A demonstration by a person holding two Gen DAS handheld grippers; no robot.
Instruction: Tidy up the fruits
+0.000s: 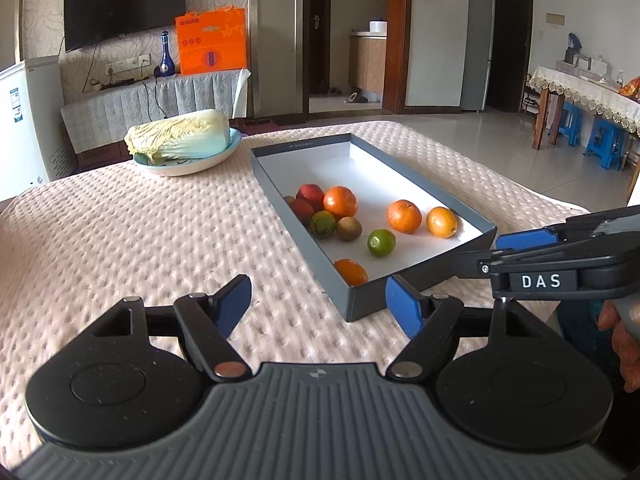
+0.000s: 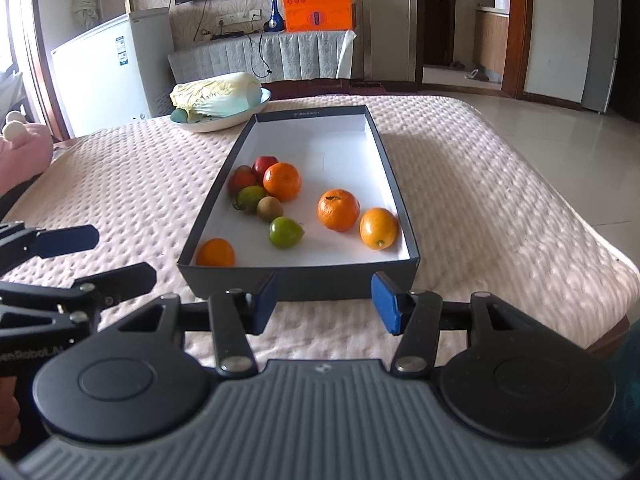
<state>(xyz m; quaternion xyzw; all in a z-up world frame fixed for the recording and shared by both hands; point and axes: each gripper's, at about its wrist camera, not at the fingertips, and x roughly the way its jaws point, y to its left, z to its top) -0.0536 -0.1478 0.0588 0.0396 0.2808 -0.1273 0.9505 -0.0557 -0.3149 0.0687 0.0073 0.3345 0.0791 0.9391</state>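
Left tongs (image 1: pixel 318 304): released, nothing between the pads, poised over the quilted table (image 1: pixel 120 232) at the near left corner of the box (image 1: pixel 360 300). Right tongs (image 2: pixel 324 302): parted and empty, facing the box's near wall. Fruits lie inside the box: an orange (image 2: pixel 216 254) at 7 o'clock, a lime (image 2: pixel 285 232) centrally, two oranges (image 2: pixel 338 209) toward 4 o'clock, and a cluster (image 2: pixel 260 188) at 9 o'clock. The left view alone shows the lace-covered side table (image 1: pixel 580 84) at 3 o'clock; the right view alone shows a pink cushion (image 2: pixel 24 152) at 9 o'clock. The box's far half is bare; a cabbage bowl (image 1: pixel 184 164) sits beyond at 11 o'clock.
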